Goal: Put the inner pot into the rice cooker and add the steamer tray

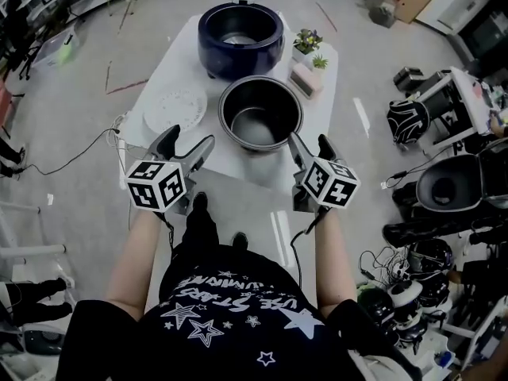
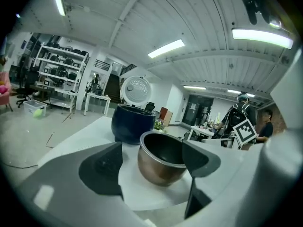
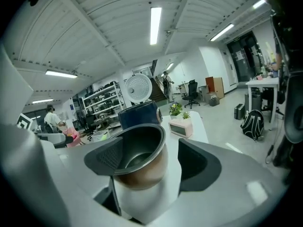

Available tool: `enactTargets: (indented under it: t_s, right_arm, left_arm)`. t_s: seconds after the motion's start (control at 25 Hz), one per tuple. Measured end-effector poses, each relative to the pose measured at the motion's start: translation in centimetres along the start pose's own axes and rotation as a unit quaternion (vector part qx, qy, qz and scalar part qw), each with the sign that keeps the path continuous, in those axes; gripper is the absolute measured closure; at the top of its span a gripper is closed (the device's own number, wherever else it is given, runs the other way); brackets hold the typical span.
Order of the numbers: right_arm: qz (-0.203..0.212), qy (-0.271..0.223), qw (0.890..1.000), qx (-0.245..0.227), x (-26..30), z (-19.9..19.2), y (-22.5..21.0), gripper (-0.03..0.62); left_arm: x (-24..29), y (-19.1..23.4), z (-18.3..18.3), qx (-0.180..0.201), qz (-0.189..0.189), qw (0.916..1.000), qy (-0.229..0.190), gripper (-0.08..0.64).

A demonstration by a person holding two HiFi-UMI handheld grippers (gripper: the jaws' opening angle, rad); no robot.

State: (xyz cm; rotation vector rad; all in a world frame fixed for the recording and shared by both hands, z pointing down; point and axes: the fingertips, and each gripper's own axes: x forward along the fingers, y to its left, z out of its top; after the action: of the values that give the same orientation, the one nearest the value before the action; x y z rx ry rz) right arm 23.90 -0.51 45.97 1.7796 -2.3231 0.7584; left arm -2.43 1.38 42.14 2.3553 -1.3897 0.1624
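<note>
The table (image 1: pixel 155 82) is carrying the open rice cooker (image 1: pixel 240 38) just behind the inner pot (image 1: pixel 260 113). The steamer tray (image 1: pixel 175 109) (perforated, it seems) is lying left of the pot. The left gripper (image 1: pixel 190 136) and right gripper (image 1: pixel 308 140) are hovering before the pot, jaws apart and empty.

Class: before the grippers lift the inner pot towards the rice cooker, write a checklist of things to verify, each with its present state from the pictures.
1. Left gripper and right gripper open: ok, both pairs of jaws stand apart.
2. Grip on the bronze metal inner pot: not ok, neither gripper holds it.
3. Pot upright and empty on the white table: ok.
4. Dark blue rice cooker open and empty: ok.
5. White round steamer tray out of the way, left of the pot: ok.
6. Clearance from the pink box beside the pot's rim: cannot tell.
</note>
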Motion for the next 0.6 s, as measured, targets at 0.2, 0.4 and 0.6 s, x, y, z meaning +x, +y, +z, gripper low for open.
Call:
enactTargets:
  t_s: [0.2,0.4,0.6]
  right_arm:
    - [-0.025,0.029,0.999,0.012,2.4,0.6,-0.5,0.218]
    - [-0.07,0.077,0.995,0.006,5.2,0.3,-1.8,0.221]
    - [-0.098,0.131,0.987,0.007,7.7,0.2,-2.8,0.241]
  left_arm:
    - [3.3,1.7,0.2,-0.002,-0.027,0.9992,0.028,0.164]
    - [6.7,3.5,0.8,-0.011,-0.06,0.9968,0.052,0.164]
    - [9.6,4.7,1.1,-0.008,-0.098,0.9926,0.072,0.164]
